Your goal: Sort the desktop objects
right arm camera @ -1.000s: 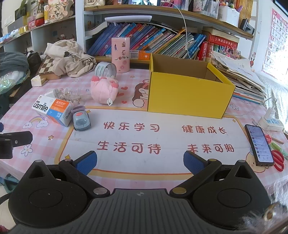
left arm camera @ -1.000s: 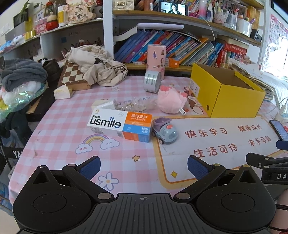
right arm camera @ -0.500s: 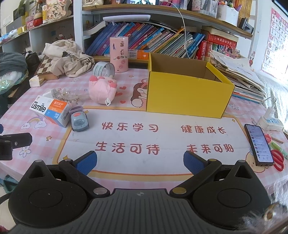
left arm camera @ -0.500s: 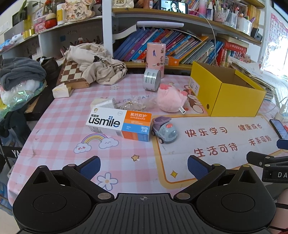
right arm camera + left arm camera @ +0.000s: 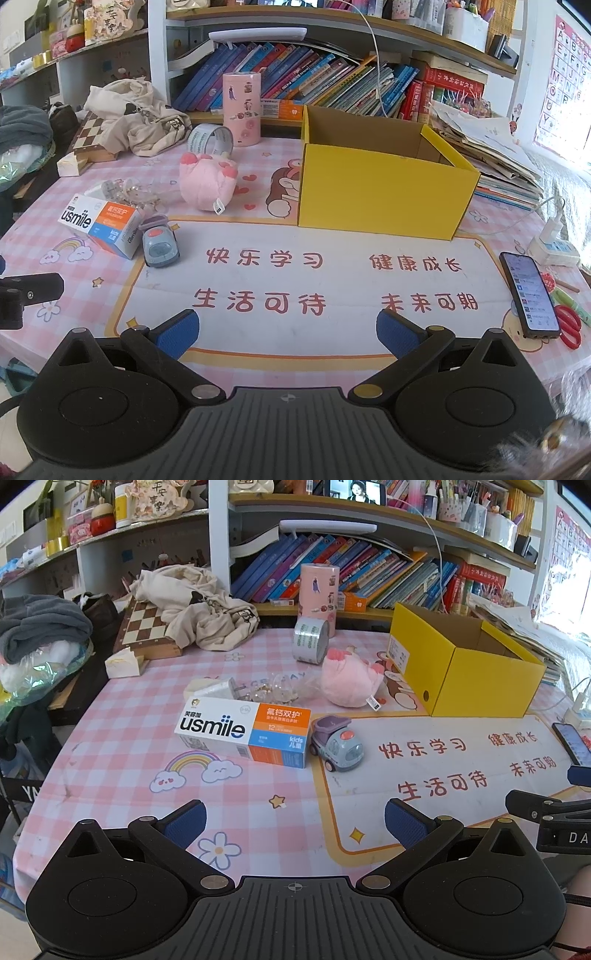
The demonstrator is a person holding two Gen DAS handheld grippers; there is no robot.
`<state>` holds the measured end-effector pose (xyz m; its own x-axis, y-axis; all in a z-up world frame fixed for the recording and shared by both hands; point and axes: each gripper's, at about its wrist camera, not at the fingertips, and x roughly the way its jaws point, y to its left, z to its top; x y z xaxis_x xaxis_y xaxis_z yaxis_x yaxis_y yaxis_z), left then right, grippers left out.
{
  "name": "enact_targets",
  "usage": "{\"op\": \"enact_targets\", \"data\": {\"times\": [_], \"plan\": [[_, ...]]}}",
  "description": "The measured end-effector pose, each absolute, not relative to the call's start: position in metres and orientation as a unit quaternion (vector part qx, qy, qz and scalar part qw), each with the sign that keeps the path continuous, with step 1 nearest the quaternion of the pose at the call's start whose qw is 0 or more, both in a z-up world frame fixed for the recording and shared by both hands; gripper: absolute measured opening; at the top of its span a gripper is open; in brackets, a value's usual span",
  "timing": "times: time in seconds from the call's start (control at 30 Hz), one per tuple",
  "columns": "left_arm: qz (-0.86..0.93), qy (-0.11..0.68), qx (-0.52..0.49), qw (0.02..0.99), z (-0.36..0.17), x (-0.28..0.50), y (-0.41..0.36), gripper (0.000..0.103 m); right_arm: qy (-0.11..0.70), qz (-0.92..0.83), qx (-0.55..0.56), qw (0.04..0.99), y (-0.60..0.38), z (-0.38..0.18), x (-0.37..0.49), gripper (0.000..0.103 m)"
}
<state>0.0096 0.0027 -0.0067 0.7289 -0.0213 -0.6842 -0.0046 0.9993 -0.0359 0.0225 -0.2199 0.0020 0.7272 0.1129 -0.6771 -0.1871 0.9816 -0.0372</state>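
Both jaws wide and empty: left gripper, right gripper. At 12 o'clock, the usmile toothpaste box is probably light, stiff card; grip across its narrow sides.

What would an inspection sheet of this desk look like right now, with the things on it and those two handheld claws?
Surface: pink checked tablecloth with a printed mat in the middle.
Job's things: toothpaste box, toy truck touching its end, pink plush, tape roll; yellow box open, nothing seen in the part visible.
Clutter: chessboard under crumpled cloth, phone, red scissors, paper stack.
Grippers: left gripper and right gripper, jaws wide apart, holding nothing.
Cables: white cable hanging from the shelf; power strip.
Surroundings: shelves of books.
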Motion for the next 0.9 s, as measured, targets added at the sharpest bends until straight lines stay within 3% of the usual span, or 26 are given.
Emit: {"op": "enact_targets", "data": {"times": [0.9], "plan": [[-0.009,0.375,-0.018,0.927,-0.0104,0.0111,0.0035,0.103,0.368,0.078,-0.053,0.925,-0.2199,0.0002,0.0256,0.103]]}}
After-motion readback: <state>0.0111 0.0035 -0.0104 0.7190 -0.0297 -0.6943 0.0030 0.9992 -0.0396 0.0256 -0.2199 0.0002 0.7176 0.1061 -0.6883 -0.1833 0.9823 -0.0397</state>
